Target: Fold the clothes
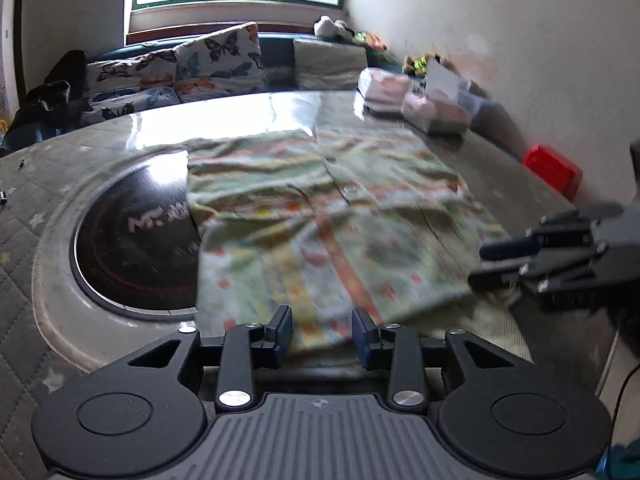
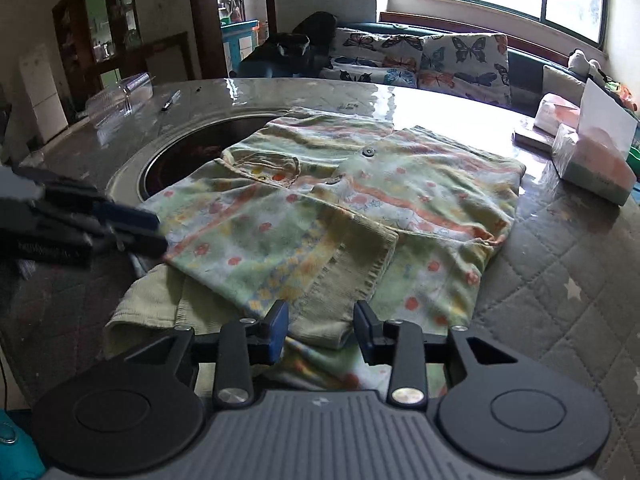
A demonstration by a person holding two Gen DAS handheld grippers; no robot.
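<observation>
A pale green patterned cardigan (image 1: 320,216) with orange and yellow motifs lies partly folded on the table, one sleeve laid across its front (image 2: 320,208). My left gripper (image 1: 322,330) is open, its fingers over the cardigan's near hem. It also shows in the right wrist view (image 2: 150,232), at the cardigan's left edge. My right gripper (image 2: 320,326) is open over the ribbed cuff of the folded sleeve. It also shows in the left wrist view (image 1: 486,266), at the cardigan's right edge. Neither gripper holds cloth.
A round black cooktop (image 1: 136,236) is set in the grey table (image 1: 520,168), partly under the cardigan. Tissue packs and boxes (image 2: 592,160) stand at the far right. A red box (image 1: 554,170) sits by the wall. A clear plastic container (image 2: 120,96) and a pen (image 2: 170,101) lie far left.
</observation>
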